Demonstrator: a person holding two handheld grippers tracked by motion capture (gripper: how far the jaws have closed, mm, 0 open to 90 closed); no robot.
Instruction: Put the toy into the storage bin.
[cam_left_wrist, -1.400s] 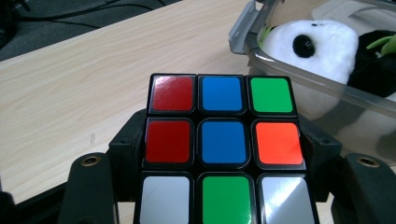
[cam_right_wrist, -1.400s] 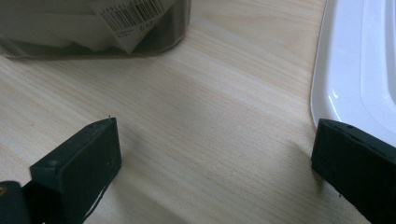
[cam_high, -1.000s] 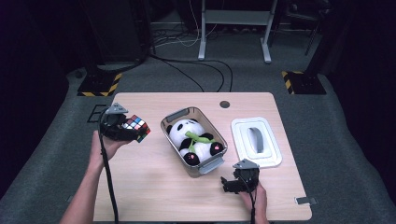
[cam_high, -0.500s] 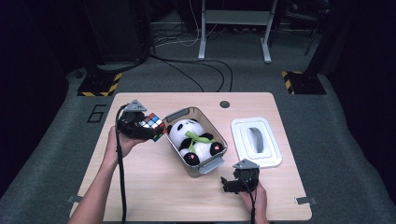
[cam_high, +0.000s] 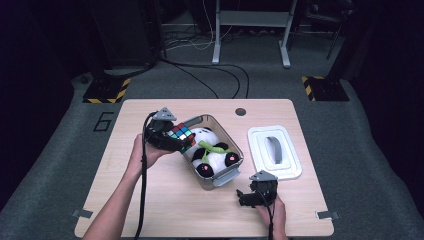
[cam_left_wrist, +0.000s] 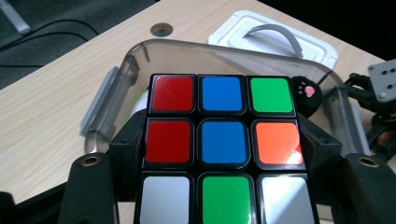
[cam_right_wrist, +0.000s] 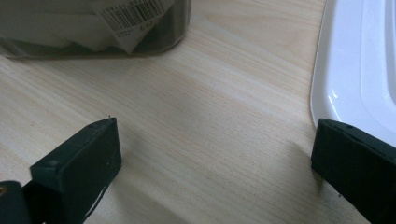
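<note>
Left gripper (cam_high: 172, 140) clamped on the puzzle cube (cam_high: 181, 135), jaws on opposite flat faces, over the clear bin's (cam_high: 227, 172) left rim. Rigid, light, slick plastic; likely slips unless squeezed squarely. Right gripper (cam_high: 248, 197) near, jaws apart, empty, beside white lid (cam_high: 292, 170).

Your left gripper (cam_high: 176, 139) is raised at the left of the counter, its fingers (cam_left_wrist: 128, 144) clamped on a Rubik's cube (cam_left_wrist: 223, 149) (left forearm reaching in from below). Your right gripper (cam_high: 248, 196) sits low near the front edge, fingers (cam_right_wrist: 77, 163) spread wide.
</note>
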